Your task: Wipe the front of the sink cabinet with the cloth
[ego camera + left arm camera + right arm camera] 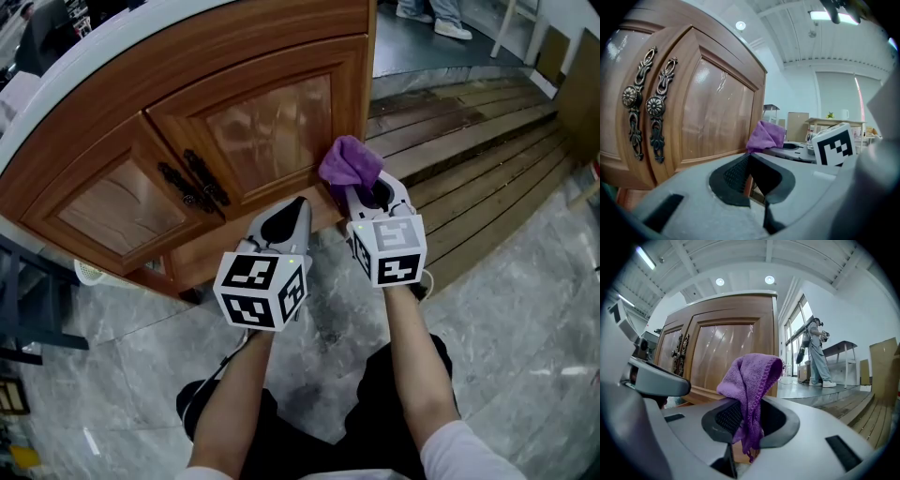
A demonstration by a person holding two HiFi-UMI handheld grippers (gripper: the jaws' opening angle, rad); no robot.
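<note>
Cloth (750,380), purple knit, is bunching in your clamped right claw (743,420), seemingly touching the glossy wooden cabinet (272,122); your left claw (749,176) is sitting closed, empty.

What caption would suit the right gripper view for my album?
Right gripper clamps a purple knitted cloth in front of a glossy brown wooden sink cabinet door.

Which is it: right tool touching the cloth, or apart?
Touching: the right gripper view shows the right tool clamped on the cloth, jaws shut.
</note>
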